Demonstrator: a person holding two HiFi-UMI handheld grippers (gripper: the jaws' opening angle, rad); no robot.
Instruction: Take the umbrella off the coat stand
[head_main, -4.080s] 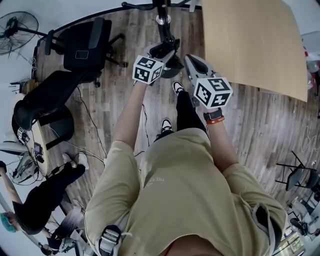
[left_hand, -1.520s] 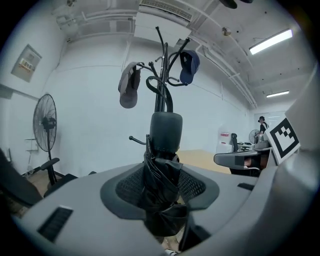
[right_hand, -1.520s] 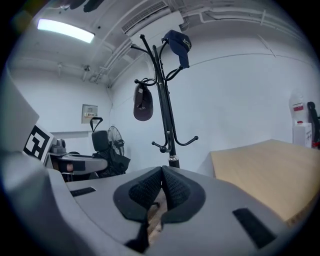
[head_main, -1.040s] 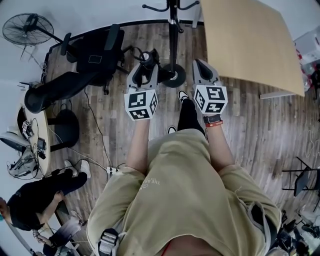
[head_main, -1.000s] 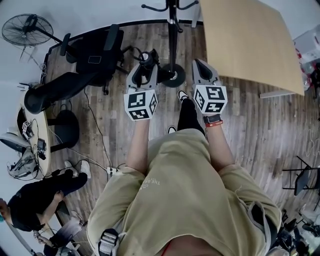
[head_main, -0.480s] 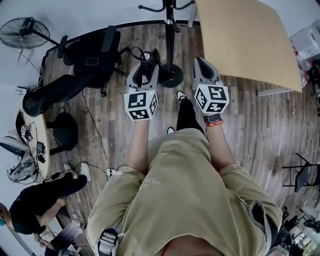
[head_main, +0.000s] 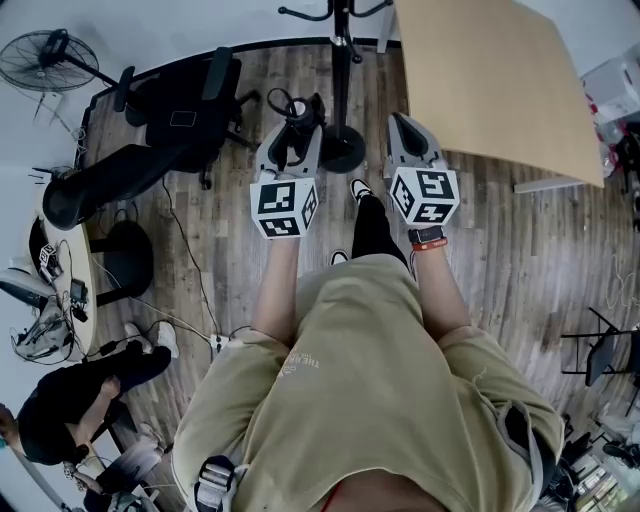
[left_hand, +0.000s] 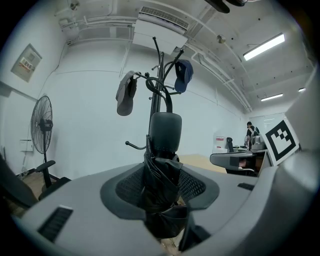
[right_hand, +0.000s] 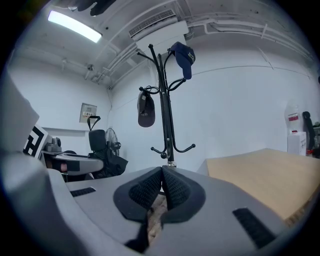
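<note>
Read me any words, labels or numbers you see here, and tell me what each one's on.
Nothing reads clearly.
Shirt print: too small and blurred to read.
Blue cap: white lettering, too small to read.
Wall poster: too blurred to read.

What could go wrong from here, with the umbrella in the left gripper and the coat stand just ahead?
1. The left gripper is shut on the umbrella's soft folded fabric, below its rounded end, so it might slip through.
2. The coat stand stands just ahead, bearing a grey cap and a blue cap. A careless swing of the umbrella could knock them off.
</note>
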